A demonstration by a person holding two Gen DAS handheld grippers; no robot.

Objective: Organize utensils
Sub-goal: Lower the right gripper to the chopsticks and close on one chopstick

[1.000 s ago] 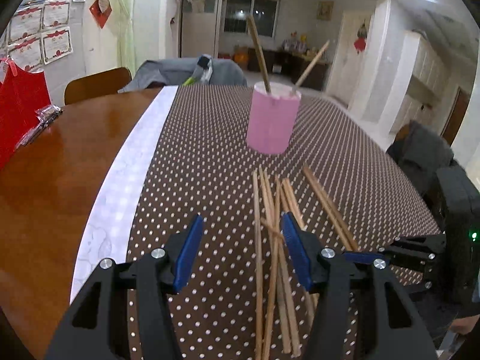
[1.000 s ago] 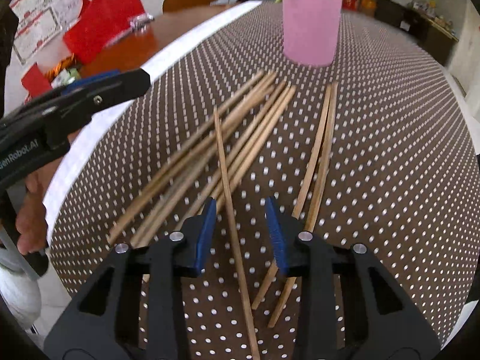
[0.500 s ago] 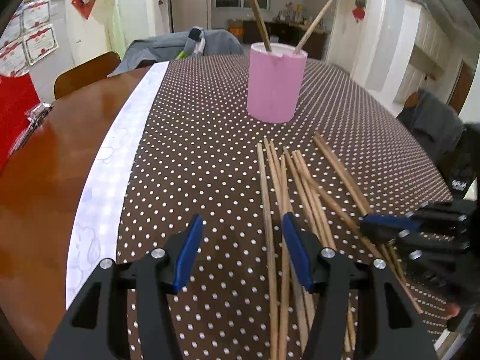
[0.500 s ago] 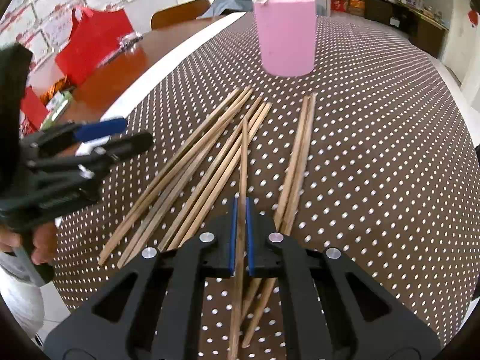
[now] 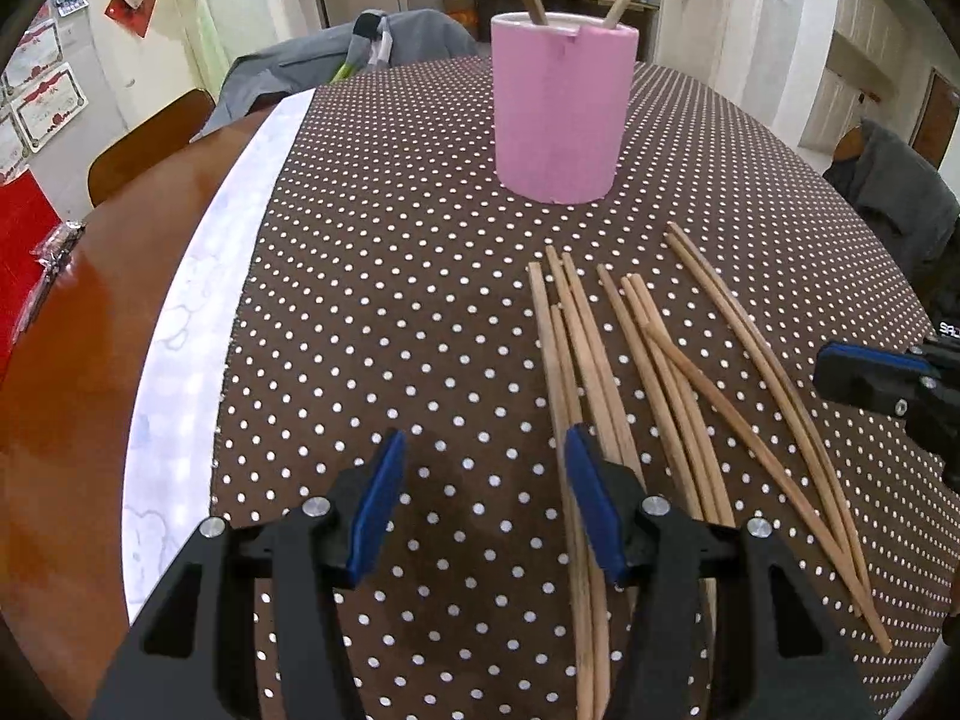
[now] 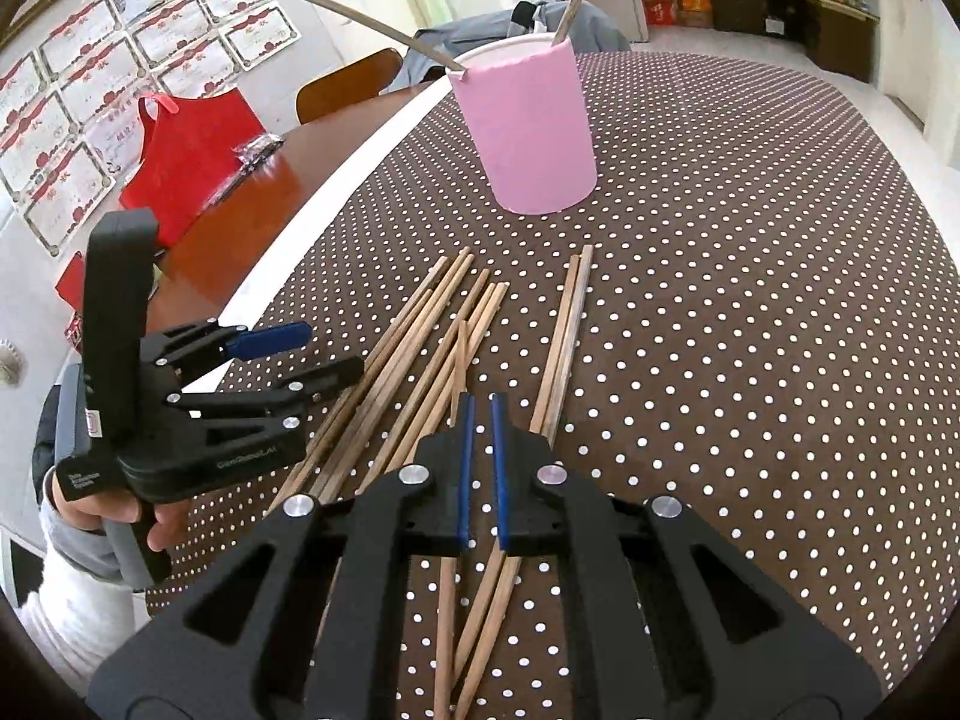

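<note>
The right gripper (image 6: pixel 480 468) has its jaws clenched on one chopstick (image 6: pixel 461 354) from the loose chopsticks (image 5: pixel 648 372) on the bench (image 5: pixel 372 276). The left gripper (image 5: pixel 480 504) hovers, jaws released and empty. Likely light, stiff and slippery, so a grasp near mid-length suits before the pink cup (image 6: pixel 528 132).
</note>
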